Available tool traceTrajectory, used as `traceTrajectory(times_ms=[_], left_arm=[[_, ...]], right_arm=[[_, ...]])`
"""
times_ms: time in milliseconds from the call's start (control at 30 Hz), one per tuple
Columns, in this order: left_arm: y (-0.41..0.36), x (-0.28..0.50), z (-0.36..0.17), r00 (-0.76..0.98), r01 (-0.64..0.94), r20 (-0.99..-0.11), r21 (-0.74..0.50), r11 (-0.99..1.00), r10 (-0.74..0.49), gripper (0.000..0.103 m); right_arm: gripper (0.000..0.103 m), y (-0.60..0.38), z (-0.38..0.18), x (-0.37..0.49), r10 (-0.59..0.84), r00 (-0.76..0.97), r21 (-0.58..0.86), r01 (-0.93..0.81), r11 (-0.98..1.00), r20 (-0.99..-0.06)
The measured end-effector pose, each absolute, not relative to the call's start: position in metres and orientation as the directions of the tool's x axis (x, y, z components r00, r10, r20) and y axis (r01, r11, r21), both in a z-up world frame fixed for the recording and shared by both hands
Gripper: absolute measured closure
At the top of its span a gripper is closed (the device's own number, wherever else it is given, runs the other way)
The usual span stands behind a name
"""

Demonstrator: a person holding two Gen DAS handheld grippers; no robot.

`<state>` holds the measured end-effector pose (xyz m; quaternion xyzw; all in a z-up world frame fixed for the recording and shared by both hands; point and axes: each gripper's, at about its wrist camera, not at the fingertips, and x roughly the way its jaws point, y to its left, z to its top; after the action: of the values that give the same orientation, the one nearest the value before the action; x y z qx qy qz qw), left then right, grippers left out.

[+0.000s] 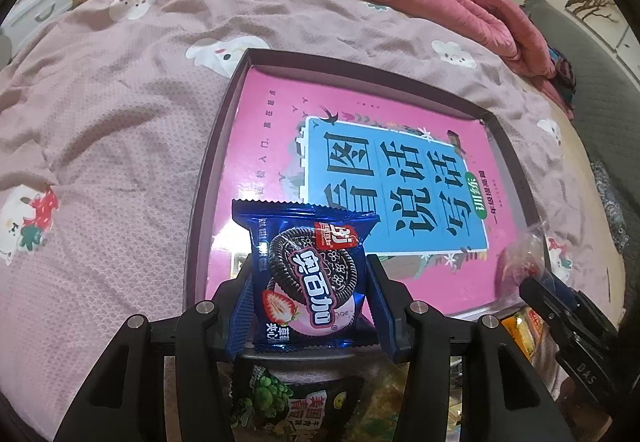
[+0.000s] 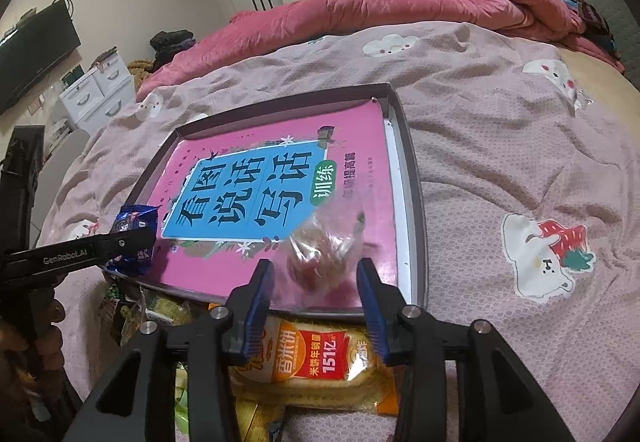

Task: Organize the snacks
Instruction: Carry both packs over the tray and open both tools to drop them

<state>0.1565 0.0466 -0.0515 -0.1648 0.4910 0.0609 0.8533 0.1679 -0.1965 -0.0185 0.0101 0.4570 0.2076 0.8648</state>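
My left claw is clenched on a blue foil packet of chocolate sandwich cookies, holding it upright over the near left corner of the shallow dark-rimmed tray on the pink patterned bedspread. My right claw stands released, its blue pads either side of a clear crinkly wrapper with something reddish inside that lies on the pink-and-blue book lining the tray. Just outside the near rim lie a yellow-orange rice cracker bag and a dark green-printed snack packet.

Black left gripper, blue ribbed pads — silver pivot screws, white "GenRobot.AI" lettering
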Motion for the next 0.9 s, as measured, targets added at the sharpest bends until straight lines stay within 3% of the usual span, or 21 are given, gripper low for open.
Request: traceTrajectory(times_ms=[533, 900], left_arm=[[0.046, 0.157, -0.048, 0.527, -0.249, -0.847, -0.235, 0.940, -0.072, 0.050], [0.048, 0.147, -0.035, 0.549, -0.248, -0.832, -0.254, 0.935, -0.080, 0.041]], right_arm=[[0.050, -0.208, -0.007, 0.158, 0.395, 0.530, 0.239, -0.339, 0.910, -0.750], [0.046, -0.213, 0.002, 0.151, 0.409, 0.563, 0.247, -0.342, 0.906, -0.718]])
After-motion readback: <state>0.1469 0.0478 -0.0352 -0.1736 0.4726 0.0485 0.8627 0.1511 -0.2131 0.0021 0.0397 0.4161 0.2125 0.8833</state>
